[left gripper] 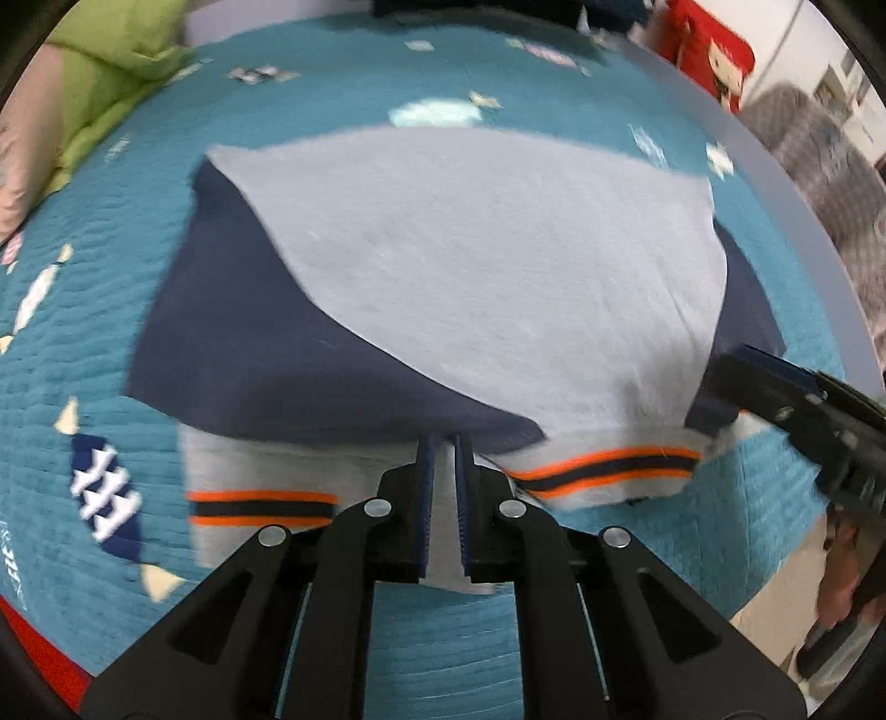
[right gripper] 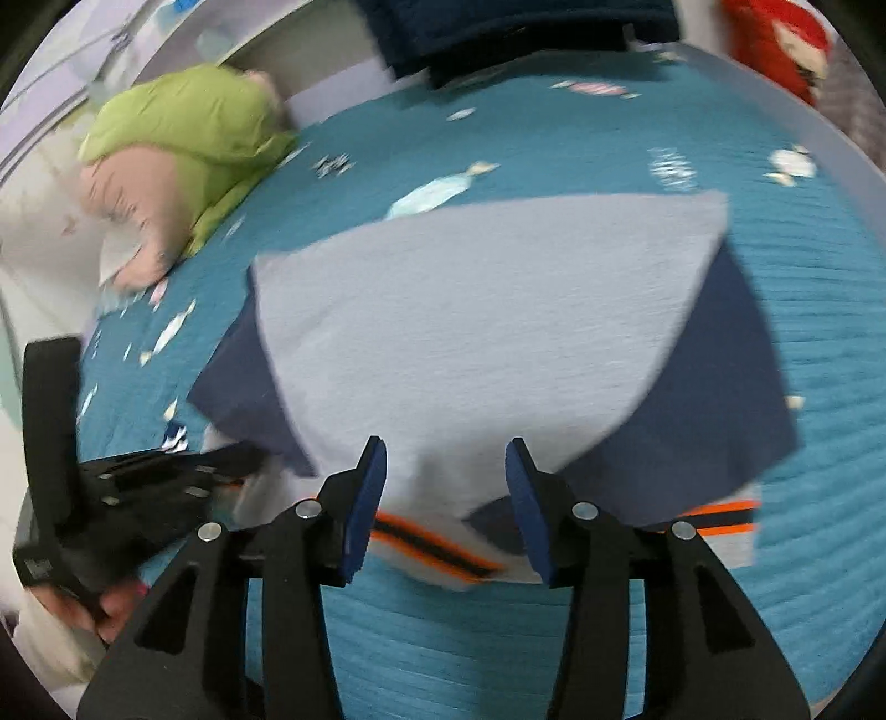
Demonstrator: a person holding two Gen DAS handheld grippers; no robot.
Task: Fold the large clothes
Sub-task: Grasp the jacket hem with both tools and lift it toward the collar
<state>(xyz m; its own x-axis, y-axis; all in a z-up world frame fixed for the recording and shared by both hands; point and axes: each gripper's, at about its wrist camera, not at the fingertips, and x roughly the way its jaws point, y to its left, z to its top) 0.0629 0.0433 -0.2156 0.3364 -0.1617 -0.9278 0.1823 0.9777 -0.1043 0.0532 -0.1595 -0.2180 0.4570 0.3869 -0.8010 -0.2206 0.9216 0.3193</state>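
Observation:
A grey and navy sweater (left gripper: 454,277) with orange-and-navy striped hem bands lies partly folded on the teal bedspread (left gripper: 111,310); it also shows in the right wrist view (right gripper: 487,332). My left gripper (left gripper: 444,443) is shut on the sweater's grey hem at its near edge. My right gripper (right gripper: 446,448) is open, its blue pads astride the near hem, holding nothing. The right gripper also shows at the right edge of the left wrist view (left gripper: 797,399), and the left one at the left of the right wrist view (right gripper: 166,476).
A green and pink pillow (right gripper: 188,138) lies at the bed's far left. Dark folded cloth (right gripper: 515,33) sits at the far edge, a red item (right gripper: 781,44) at the far right. The bed's right edge (left gripper: 797,183) drops to the floor.

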